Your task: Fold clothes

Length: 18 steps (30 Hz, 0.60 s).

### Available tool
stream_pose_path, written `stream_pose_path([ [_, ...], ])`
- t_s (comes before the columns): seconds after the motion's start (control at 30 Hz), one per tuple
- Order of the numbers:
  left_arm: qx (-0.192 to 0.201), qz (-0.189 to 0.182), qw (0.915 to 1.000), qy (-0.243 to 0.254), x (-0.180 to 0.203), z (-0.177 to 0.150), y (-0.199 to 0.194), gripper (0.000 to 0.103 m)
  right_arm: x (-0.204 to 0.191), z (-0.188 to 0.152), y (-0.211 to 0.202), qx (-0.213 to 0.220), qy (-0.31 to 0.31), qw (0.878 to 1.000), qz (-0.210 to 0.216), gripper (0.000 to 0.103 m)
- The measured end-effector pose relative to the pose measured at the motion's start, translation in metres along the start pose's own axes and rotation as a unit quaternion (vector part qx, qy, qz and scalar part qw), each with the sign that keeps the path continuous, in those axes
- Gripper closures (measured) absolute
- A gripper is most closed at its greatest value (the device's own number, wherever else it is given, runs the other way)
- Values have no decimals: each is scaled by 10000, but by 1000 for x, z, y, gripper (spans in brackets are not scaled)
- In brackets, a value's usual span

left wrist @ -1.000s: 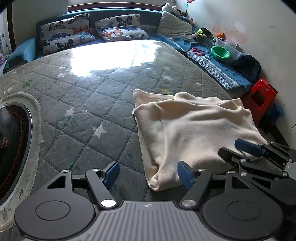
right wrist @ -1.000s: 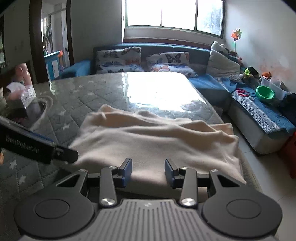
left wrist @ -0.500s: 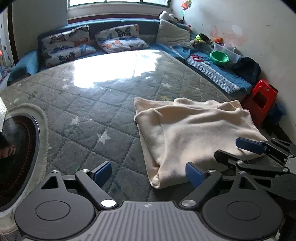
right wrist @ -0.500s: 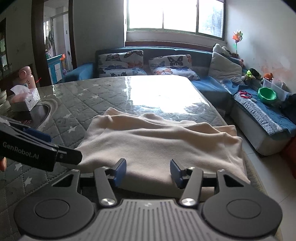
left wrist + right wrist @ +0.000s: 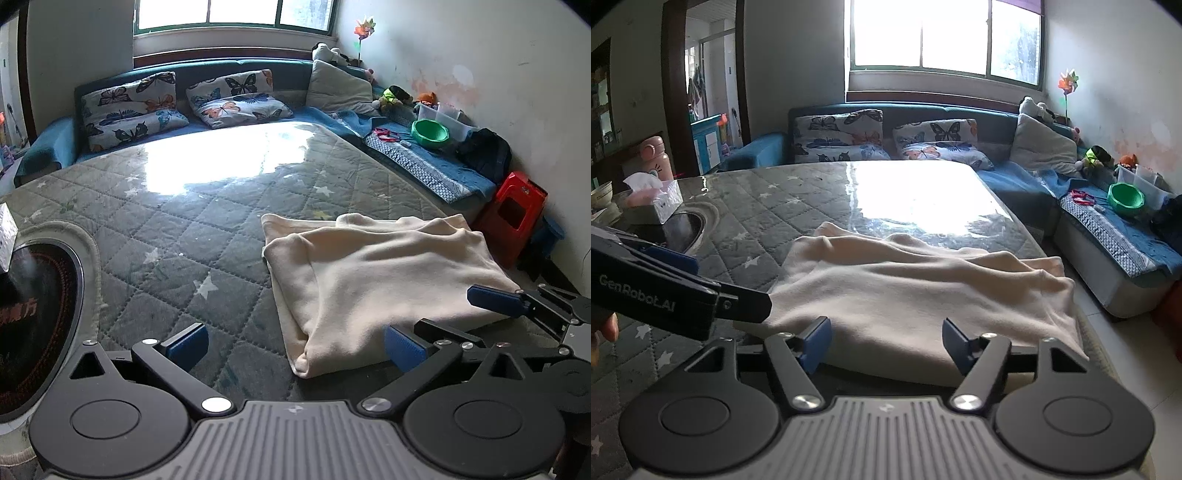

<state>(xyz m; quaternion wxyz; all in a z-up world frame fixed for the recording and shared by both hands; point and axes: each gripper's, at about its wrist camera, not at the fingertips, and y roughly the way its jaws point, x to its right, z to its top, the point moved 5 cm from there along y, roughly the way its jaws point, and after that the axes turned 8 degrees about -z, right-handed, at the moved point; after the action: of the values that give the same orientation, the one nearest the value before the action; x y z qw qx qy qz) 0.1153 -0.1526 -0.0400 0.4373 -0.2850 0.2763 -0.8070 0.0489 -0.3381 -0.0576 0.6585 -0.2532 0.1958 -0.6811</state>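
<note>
In the left wrist view, the left hand-held gripper (image 5: 295, 341) stood over the near edge of a quilted grey worktop (image 5: 177, 229) with star patterns, its blue-padded jaws spread very wide and opening. They gripped nothing; the near left corner of a folded cream garment (image 5: 373, 280) lay between and just ahead of them, clear of both pads. The garment rested flat on the right part of the worktop. The right hand-held gripper (image 5: 439, 319) reached in from the right at the garment's near edge. A red stool (image 5: 515, 210) stood on the floor beyond, and a green bowl (image 5: 430, 133) sat on the blue sofa.

In the right wrist view, the right hand-held gripper (image 5: 886, 341) had its jaws apart and opening, with the garment's (image 5: 916, 295) near fold lying between them; the pads seemed to be off the cloth, though the dim foreground made that hard to be sure of. The left hand-held gripper (image 5: 687, 291) came in from the left beside the garment's corner. A tissue box (image 5: 653, 199) sat far left on the worktop (image 5: 783, 195).
</note>
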Motion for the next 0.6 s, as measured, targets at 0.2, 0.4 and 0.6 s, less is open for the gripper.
stream_pose_path([
  [0.2,116,111,9998,-87,-2,-2,-6,0,-3,-3,-7,33,-41,10000,-7,26],
  [0.4,208,190,9996,-27,-1,-4,-13,0,-6,-5,-14,76,-65,9999,7,20],
  [0.6,214,172,9996,20,1,-8,-18,0,-9,-7,-19,97,-91,9999,5,14],
])
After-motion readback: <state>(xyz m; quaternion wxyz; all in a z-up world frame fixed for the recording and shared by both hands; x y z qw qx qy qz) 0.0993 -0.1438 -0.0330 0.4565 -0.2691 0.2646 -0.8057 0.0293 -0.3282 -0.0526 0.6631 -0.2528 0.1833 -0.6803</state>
